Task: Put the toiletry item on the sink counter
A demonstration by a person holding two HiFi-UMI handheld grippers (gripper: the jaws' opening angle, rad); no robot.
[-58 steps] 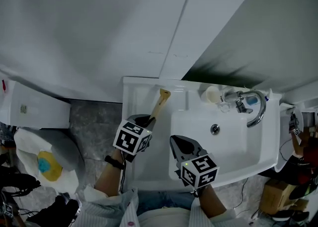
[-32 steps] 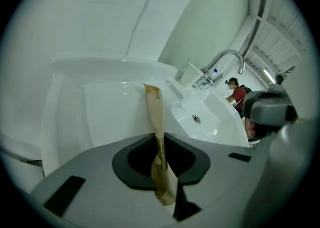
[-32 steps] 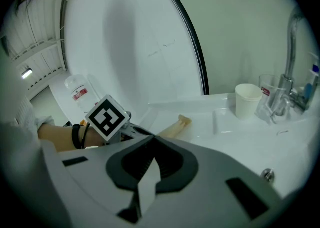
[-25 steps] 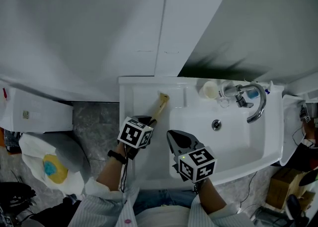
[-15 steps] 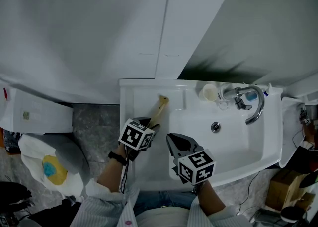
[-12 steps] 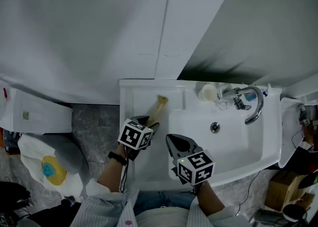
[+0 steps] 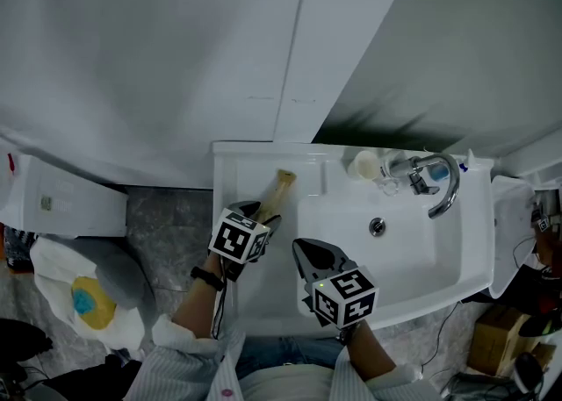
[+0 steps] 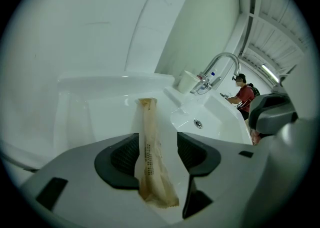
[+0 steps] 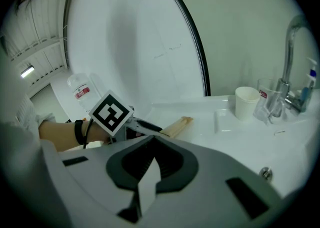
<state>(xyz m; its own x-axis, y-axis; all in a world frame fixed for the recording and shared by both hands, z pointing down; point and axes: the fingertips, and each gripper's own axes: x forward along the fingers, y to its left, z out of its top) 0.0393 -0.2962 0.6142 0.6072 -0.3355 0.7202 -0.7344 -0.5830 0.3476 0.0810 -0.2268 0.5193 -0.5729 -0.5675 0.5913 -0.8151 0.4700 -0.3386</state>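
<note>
L tongs point(image 8: 159, 148) just opening, packet point(image 8: 147, 122) between, flat on counter point(image 8: 95, 107)

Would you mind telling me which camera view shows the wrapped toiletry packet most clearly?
The left gripper view: the packet runs its full length down the middle, print visible. The head view shows only its far half; the right gripper view, just a tip.

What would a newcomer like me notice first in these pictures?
A long tan packet lies on the white sink counter, between the jaws of the left claw, which have just been opening and stand wide apart around it. The right claw, its jaws together, hangs over the front left of the basin. A curved chrome tap stands at the back beside a paper cup.
</note>
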